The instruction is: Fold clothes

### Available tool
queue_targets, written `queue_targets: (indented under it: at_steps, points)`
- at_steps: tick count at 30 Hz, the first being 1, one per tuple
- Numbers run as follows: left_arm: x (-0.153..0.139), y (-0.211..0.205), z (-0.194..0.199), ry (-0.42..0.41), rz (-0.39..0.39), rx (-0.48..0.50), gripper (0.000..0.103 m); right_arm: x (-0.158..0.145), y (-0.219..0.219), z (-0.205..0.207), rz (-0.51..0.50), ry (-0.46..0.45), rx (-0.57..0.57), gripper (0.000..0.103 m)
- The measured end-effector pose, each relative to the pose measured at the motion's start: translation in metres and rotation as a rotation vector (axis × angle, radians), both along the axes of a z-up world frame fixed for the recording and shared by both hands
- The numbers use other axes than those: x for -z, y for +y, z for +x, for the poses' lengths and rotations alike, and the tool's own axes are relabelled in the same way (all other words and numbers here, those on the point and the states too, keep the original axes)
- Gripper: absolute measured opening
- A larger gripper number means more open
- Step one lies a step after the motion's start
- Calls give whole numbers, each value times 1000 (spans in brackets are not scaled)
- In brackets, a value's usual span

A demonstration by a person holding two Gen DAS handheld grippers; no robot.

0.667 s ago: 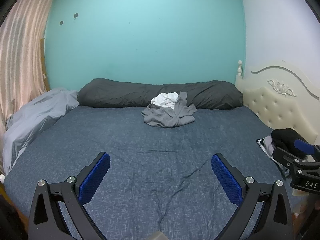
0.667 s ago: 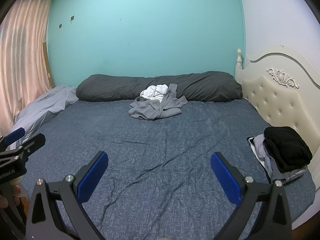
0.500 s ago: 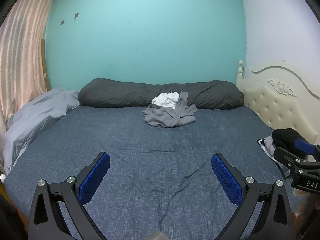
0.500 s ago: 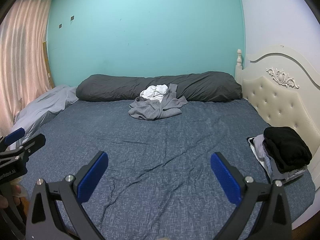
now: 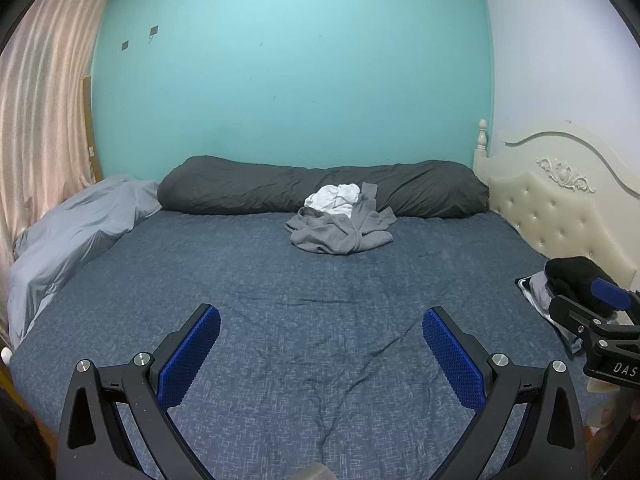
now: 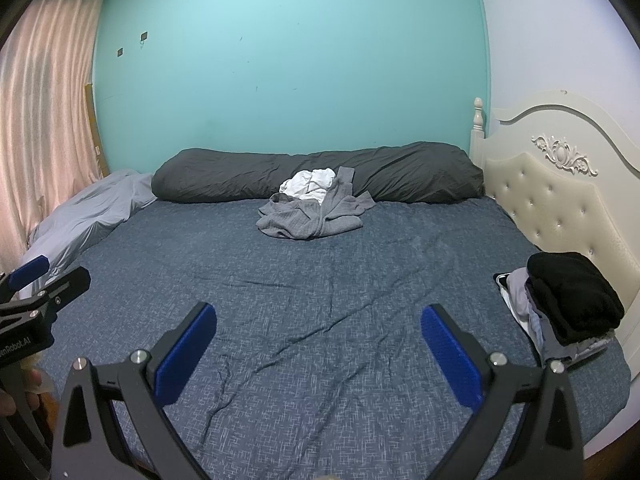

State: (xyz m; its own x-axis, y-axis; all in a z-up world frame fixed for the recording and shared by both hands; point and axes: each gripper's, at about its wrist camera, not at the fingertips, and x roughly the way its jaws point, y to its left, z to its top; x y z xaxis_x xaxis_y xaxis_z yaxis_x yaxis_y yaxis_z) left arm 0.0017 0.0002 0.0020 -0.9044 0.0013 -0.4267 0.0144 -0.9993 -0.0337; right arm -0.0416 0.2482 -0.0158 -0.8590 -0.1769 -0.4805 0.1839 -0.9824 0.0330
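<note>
A crumpled grey garment (image 5: 340, 232) (image 6: 312, 218) lies at the far side of the blue bed (image 5: 280, 300) (image 6: 320, 300), with a white garment (image 5: 332, 198) (image 6: 308, 182) bunched behind it against the dark bolster. My left gripper (image 5: 321, 354) hangs open over the near part of the bed, nothing between its blue pads. My right gripper (image 6: 319, 350) is open too and holds nothing, level with the left one. Both are far short of the clothes. A stack with a black folded piece (image 6: 572, 296) (image 5: 572, 274) on top sits at the bed's right edge.
A long dark grey bolster (image 5: 320, 188) (image 6: 316, 176) runs along the teal wall. A light grey duvet (image 5: 72, 232) (image 6: 92, 216) is heaped at the left. A cream padded headboard (image 6: 560, 200) borders the right side, and pink curtains (image 5: 44, 120) hang at the left.
Both views have tilted or shifted very slightly; the grippers stay open and the clothes lie as before.
</note>
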Motion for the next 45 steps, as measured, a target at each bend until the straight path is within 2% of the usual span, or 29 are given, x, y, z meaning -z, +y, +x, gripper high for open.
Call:
queue_targets:
  at_steps: [21,45]
  points:
    - [-6,6,-4,-9,-6,-10,103,5,-1,1,-1,1,2,103]
    - [2,2,-2,-7,-7,-20,103,6,0,1,-4,-3,2,103]
